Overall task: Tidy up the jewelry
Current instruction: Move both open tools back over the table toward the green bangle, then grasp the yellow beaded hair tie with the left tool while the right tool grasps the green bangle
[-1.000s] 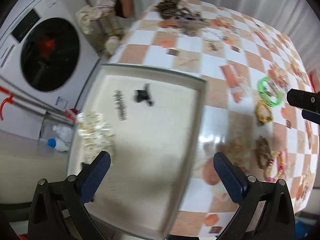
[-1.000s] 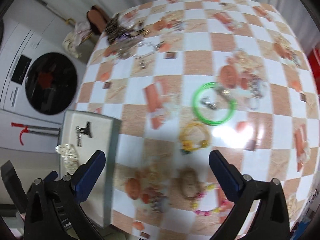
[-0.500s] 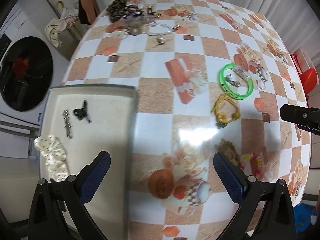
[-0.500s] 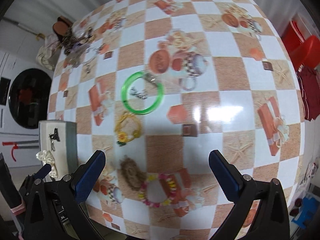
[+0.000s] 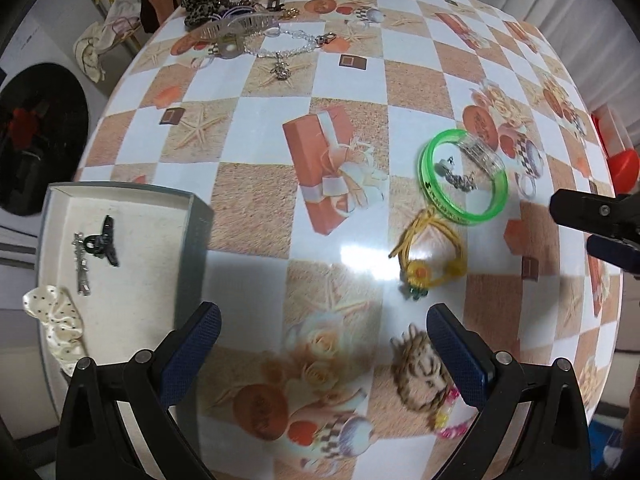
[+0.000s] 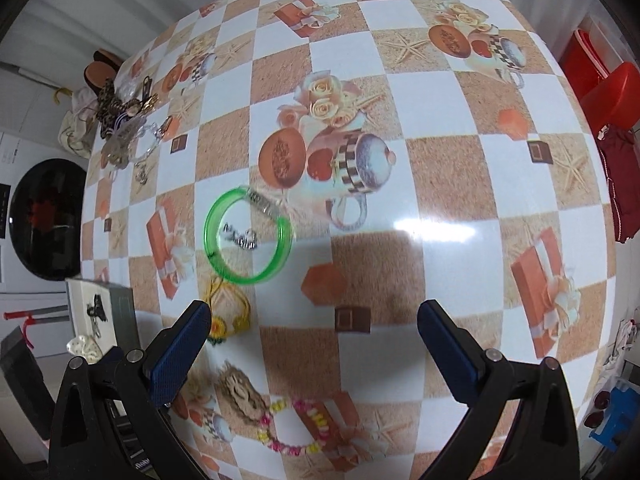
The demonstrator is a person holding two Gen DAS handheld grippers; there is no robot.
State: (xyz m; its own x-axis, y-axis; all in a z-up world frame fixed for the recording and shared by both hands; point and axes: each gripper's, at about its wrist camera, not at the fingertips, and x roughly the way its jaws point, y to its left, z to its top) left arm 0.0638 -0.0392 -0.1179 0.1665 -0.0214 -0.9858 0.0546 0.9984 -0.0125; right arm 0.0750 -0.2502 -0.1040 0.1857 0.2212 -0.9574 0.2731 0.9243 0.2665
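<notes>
A grey box tray (image 5: 120,196) at the table's left edge holds a black claw clip (image 5: 105,240), a silver hair pin (image 5: 81,264) and a cream scrunchie (image 5: 56,320); the tray also shows in the right wrist view (image 6: 122,304). On the table lie a green bangle (image 5: 432,200) (image 6: 280,256), a clear clip (image 5: 482,152), small silver earrings (image 6: 240,238), a yellow hair tie (image 5: 432,256) (image 6: 228,316), a brown scrunchie (image 5: 420,372) (image 6: 240,392) and a bead bracelet (image 6: 292,428). My left gripper (image 5: 324,344) and right gripper (image 6: 312,344) are open and empty above the table.
A pile of hair clips and a crystal chain (image 5: 240,20) lies at the far left corner of the table. A washing machine (image 5: 36,140) stands beyond the table's left edge. A red stool (image 6: 608,92) stands to the right.
My left gripper has moved right, off the tray and over the table towards the jewelry. My right gripper has moved right and nearer to the table. Both stay open.
</notes>
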